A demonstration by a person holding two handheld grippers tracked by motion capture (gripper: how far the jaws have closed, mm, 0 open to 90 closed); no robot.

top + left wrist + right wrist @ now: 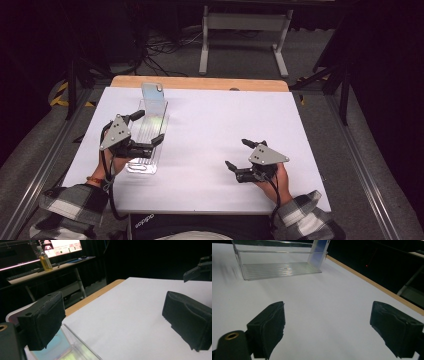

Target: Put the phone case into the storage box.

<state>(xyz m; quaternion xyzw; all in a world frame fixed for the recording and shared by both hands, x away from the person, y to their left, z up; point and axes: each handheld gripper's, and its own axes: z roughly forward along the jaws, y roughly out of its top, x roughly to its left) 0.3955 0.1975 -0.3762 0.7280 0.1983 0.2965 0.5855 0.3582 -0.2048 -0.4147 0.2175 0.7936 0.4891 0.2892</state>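
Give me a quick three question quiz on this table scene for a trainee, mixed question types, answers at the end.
1. True or false: the right gripper is shut on the clear plastic tray.
2. What leans upright at the tray's far end?
A. a flat clear card
B. a spoon
C. a cup
3. Fill in: the left gripper sits by the tray with its jaws ____.

Key: 1 false, it is open over the bare white table cover; 2 A; 3 open.

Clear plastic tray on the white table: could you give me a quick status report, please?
Left hand-held gripper open, straddling the clear ribbed plastic tray. Right hand-held gripper open, holding nothing, over bare white table. Phone-like slab leans upright in tray's far end.
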